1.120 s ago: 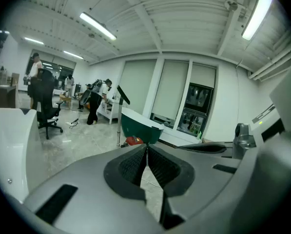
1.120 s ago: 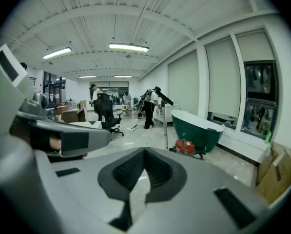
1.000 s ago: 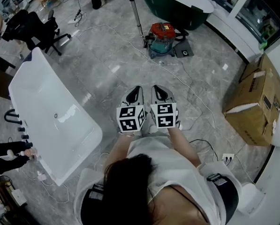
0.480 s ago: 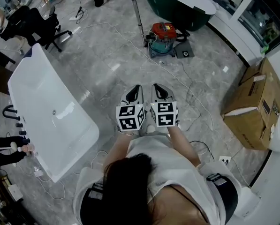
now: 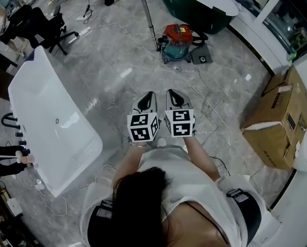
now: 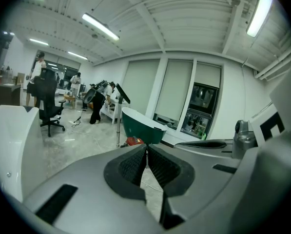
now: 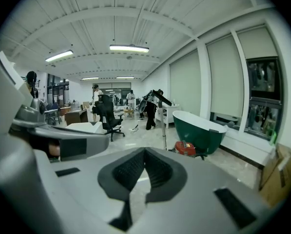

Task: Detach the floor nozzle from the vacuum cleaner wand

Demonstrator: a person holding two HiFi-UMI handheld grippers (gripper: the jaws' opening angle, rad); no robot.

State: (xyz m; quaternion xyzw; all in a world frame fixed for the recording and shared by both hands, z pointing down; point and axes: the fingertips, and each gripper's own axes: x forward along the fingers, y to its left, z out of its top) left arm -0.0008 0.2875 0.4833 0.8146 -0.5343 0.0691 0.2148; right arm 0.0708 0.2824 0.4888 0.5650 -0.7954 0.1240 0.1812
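A red canister vacuum cleaner (image 5: 179, 37) stands on the grey floor ahead, with a dark flat piece (image 5: 201, 58) beside it; I cannot make out the wand. It also shows small and far off as the vacuum cleaner (image 6: 134, 141) in the left gripper view and the vacuum cleaner (image 7: 186, 148) in the right gripper view. My left gripper (image 5: 149, 95) and right gripper (image 5: 172, 93) are held side by side at waist height, pointing toward it and well short of it. Both are shut, pads together, with nothing between them: left gripper (image 6: 146, 150), right gripper (image 7: 145, 153).
A white bathtub (image 5: 50, 122) stands on the left, a green bathtub (image 5: 194, 4) behind the vacuum. A tripod pole (image 5: 149, 14) rises next to it. Cables (image 5: 210, 107) trail over the floor. A cardboard box (image 5: 279, 117) sits on the right, an office chair (image 5: 45, 27) at the far left.
Both grippers and the person have moved a little forward toward the vacuum; the white tub and the box have slid back in the view. The jaws stayed shut.
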